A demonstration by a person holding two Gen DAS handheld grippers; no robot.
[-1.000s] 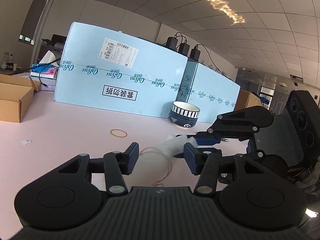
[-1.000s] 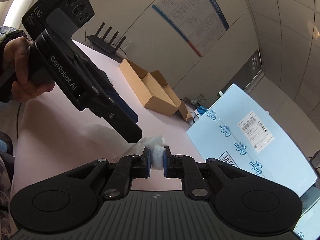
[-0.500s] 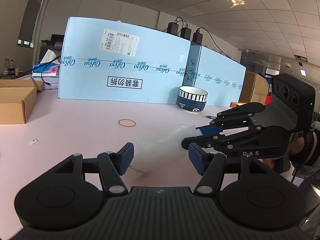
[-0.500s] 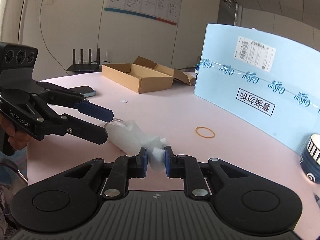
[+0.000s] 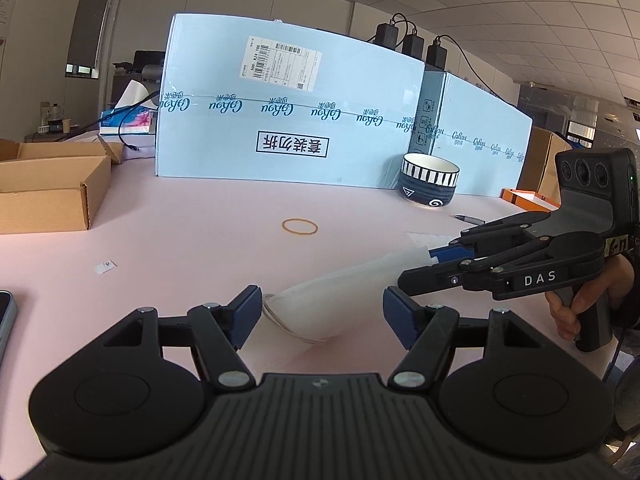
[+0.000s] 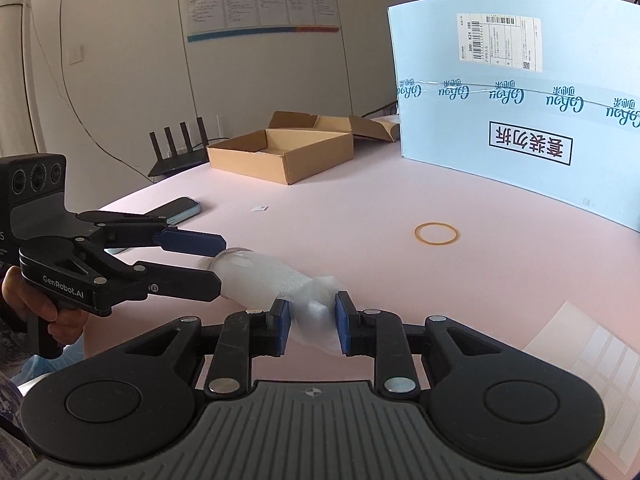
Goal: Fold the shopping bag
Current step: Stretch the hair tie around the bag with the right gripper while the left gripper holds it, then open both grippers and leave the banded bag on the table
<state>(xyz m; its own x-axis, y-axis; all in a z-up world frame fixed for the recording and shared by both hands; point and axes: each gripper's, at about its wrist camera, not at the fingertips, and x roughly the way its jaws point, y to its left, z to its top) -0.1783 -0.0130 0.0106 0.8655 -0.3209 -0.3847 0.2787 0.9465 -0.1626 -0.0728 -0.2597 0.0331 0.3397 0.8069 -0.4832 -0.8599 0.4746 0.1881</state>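
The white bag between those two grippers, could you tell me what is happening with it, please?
A person holds a gripper in each hand over the pink table, working on a rolled-up white bag. The right gripper straddles one end of the bag, its jaws a little apart. The left gripper is wide open around the other end, where the handle loop shows. A rubber band lies nearby.
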